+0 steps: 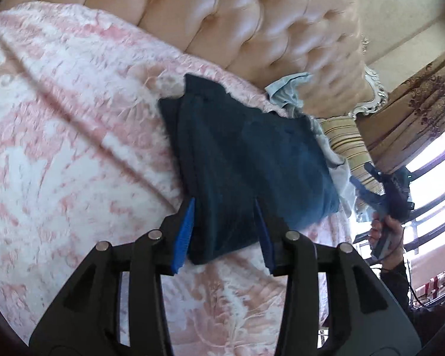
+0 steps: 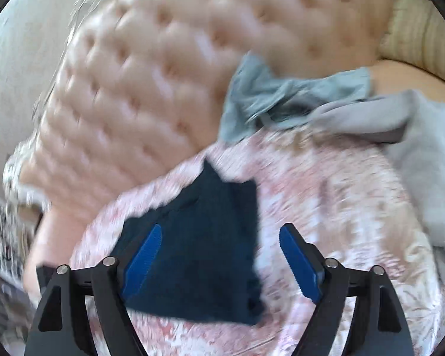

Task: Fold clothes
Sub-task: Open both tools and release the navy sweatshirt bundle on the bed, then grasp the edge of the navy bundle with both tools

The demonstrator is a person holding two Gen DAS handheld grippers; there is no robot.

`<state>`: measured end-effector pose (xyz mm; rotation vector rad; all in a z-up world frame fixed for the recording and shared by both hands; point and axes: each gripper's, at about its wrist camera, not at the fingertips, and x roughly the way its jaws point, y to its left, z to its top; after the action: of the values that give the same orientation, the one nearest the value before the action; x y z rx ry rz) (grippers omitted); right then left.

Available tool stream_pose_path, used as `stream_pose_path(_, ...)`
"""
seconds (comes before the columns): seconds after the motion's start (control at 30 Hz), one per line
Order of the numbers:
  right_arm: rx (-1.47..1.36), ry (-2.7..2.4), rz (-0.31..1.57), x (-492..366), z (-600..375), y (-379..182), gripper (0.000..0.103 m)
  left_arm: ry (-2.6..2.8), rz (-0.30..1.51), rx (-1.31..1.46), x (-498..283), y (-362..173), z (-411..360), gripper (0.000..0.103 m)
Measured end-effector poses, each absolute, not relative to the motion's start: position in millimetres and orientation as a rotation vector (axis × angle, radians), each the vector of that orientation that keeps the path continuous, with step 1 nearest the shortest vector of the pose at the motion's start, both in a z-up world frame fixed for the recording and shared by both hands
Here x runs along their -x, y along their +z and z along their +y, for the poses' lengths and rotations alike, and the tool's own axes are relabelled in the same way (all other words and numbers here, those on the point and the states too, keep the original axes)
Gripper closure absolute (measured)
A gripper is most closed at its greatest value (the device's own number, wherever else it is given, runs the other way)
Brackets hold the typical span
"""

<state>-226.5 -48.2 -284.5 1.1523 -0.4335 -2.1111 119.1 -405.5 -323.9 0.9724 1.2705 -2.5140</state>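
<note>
Both grippers, left (image 1: pixel 225 231) and right (image 2: pixel 219 255), hang spread, seemingly gripping nothing; dark garment (image 1: pixel 246 166) lies folded on the bed (image 1: pixel 59 118), grey clothes (image 2: pixel 385 118) by its headboard (image 1: pixel 252 29) remain.

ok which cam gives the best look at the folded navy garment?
Left wrist. The navy garment is sharp there, its whole folded outline lying on the pink bedspread, with the left gripper framing its near edge. The right wrist view is motion-blurred and shows it only as a dark patch, its left part behind a blue finger pad.
</note>
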Motion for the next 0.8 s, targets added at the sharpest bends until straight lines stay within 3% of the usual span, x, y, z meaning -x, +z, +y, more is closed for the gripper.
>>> stream_pose_path(0.13, -1.133, -2.004, -0.669, 236.5, -25.7, -302.6, 0.019, -2.516, 1.242, -0.994, -122.8, -320.9, -405.6, 0.062)
stream_pose_path(0.43, -1.288, -1.86, -0.422, 232.6, -63.8, -332.8, 0.02, -2.485, 1.385, -0.997, -127.4, -336.4, -408.8, 0.062)
stream_pose_path(0.47, -1.285, -1.844, -0.38, 228.6, -69.3, -333.3, 0.027, -2.489, 1.374, -1.009, -124.9, -336.6, -407.1, 0.062)
stream_pose_path(0.5, -1.281, -1.828, -0.338, 224.5, -74.9, -333.7, 0.047, -2.485, 1.37, -1.016, -123.6, -337.6, -406.0, 0.062)
stream_pose_path(0.53, -1.281, -1.83, -0.289, 221.2, -79.3, -334.6, 0.056, -2.48, 1.369, -1.021, -122.4, -338.8, -405.1, 0.062)
stream_pose_path(0.63, -1.299, -1.833, -0.238, 219.4, -82.1, -341.6, 0.068, -2.47, 1.379, -1.016, -122.1, -340.5, -404.7, 0.062)
stream_pose_path(0.7, -1.313, -1.83, -0.267, 222.0, -76.4, -343.8, 0.083, -2.472, 1.378, -1.015, -120.9, -340.3, -404.3, 0.062)
stream_pose_path(0.8, -1.308, -1.824, -0.268, 220.7, -71.7, -338.6, 0.091, -2.474, 1.377, -1.012, -120.0, -340.5, -403.8, 0.062)
